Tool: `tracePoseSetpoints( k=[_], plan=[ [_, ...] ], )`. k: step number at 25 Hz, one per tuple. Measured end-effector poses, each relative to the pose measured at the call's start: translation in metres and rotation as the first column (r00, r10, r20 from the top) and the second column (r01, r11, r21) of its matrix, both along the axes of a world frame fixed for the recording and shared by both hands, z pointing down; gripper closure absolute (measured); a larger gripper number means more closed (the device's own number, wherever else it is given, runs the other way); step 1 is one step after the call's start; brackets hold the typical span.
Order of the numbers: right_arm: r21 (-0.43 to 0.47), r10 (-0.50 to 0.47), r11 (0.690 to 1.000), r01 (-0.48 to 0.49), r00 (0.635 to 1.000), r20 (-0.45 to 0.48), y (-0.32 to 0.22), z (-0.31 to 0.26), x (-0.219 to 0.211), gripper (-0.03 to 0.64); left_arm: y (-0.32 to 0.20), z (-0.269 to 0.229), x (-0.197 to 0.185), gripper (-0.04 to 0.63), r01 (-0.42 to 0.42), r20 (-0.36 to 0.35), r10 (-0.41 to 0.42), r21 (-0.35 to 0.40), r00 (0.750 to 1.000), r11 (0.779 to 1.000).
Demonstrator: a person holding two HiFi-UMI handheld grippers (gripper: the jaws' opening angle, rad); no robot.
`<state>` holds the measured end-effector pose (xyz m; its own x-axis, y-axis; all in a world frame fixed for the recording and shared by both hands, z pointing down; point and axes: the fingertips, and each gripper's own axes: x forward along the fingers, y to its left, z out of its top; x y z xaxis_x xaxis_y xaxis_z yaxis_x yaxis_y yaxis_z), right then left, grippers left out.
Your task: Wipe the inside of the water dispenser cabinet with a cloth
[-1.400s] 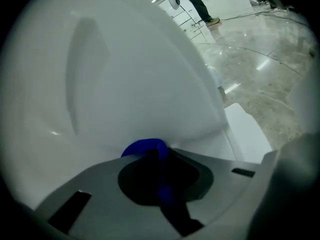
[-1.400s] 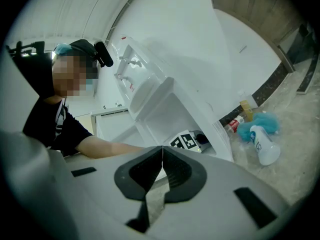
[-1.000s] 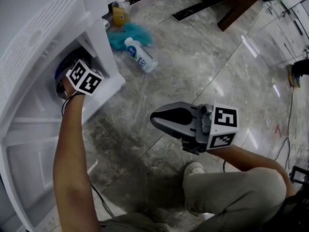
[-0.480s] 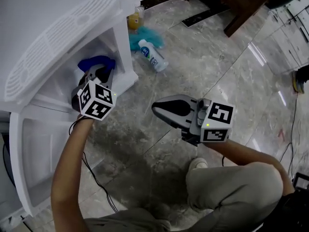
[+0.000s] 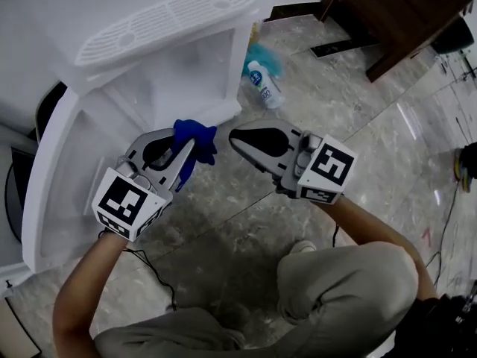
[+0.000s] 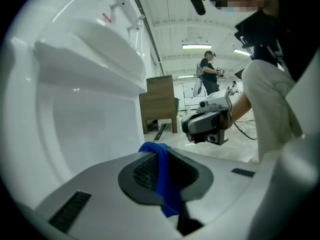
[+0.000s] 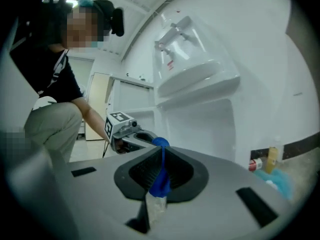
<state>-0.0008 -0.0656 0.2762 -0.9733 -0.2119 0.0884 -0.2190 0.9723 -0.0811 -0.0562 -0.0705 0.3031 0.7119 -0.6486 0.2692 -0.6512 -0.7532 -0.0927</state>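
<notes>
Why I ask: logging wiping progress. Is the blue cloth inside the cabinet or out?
Out. The left gripper pinches the blue cloth just outside the open cabinet, in front of it, not between its walls.

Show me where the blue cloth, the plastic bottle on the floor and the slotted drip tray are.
blue cloth (image 5: 195, 142), head view, its bunched middle
plastic bottle (image 5: 266, 88), head view, its labelled body
slotted drip tray (image 5: 168, 22), head view, middle of its slots
</notes>
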Motion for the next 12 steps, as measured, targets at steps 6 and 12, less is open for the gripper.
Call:
tracePoseSetpoints(
  k=[6, 12],
  plan=[
    [0.050, -0.086, 0.995, 0.089, 0.995, -0.059, 0.019, 0.009, -0.042, 0.421, 0.027, -0.009, -0.024, 0.566, 0.001, 0.065, -0.003, 0.034, 0.998, 0.999],
    [0.056, -0.154, 0.985, 0.164, 0.976, -0.152, 0.033, 0.029, -0.061, 0.382, 0.049, -0.020, -0.013, 0.566, -0.078, -0.064, 0.080, 0.023, 0.995, 0.997]
  ],
)
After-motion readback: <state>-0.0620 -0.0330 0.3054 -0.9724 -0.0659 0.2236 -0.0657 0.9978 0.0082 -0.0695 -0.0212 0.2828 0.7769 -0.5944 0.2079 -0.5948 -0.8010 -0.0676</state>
